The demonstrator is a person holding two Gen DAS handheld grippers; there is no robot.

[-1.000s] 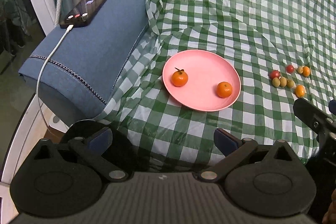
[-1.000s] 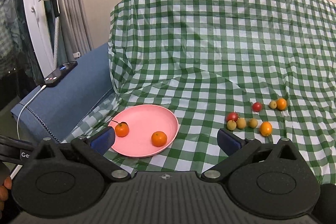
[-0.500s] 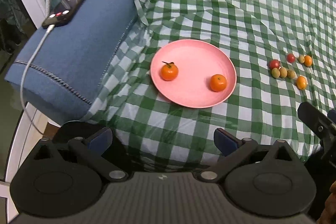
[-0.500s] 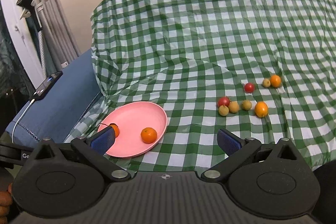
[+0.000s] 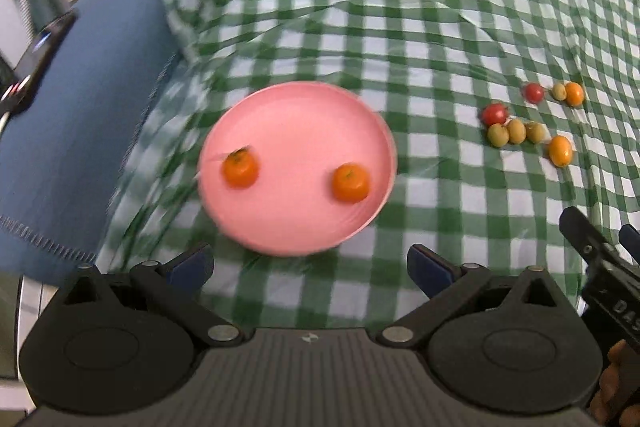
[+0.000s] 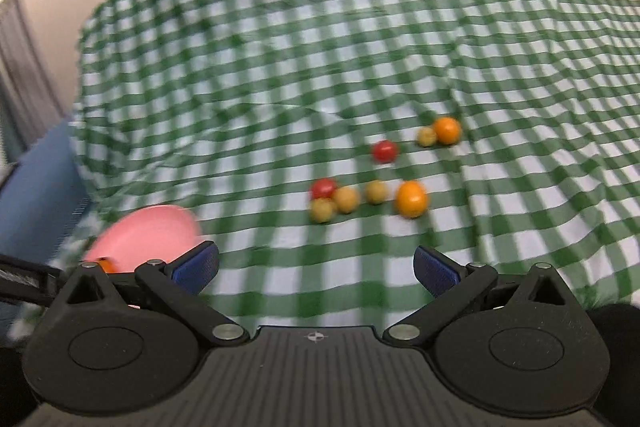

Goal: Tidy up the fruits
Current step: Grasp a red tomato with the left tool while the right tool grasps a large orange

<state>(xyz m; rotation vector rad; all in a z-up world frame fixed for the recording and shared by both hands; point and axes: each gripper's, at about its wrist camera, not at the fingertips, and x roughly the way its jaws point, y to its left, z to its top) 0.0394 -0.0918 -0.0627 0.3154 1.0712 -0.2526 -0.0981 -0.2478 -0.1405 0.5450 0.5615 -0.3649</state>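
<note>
A pink plate (image 5: 304, 123) lies on the green checked cloth and holds two small oranges, one at its left (image 5: 240, 169) and one at its right (image 5: 351, 183). My left gripper (image 5: 308, 267) hangs open just short of the plate's near rim. Right of the plate lies a cluster of small fruits: red tomatoes (image 5: 494, 113), yellow-green ones (image 5: 498, 135) and an orange kumquat (image 5: 560, 151). My right gripper (image 6: 316, 269) is open and empty, facing that cluster, with the kumquat (image 6: 411, 199) and a red tomato (image 6: 323, 188) ahead of it. The plate (image 6: 148, 239) shows at its lower left.
A blue cushioned seat (image 5: 80, 115) sits left of the table with a phone (image 5: 40, 55) on it, a cable attached. The checked cloth (image 6: 360, 47) is wrinkled and drapes over the table's edges. The right gripper's body (image 5: 600, 259) shows at the left view's right edge.
Both grippers have moved forward and lower toward the table. The plate has grown in the left view; the right gripper has swung right, centring the loose fruit cluster. Jaws stayed open.
</note>
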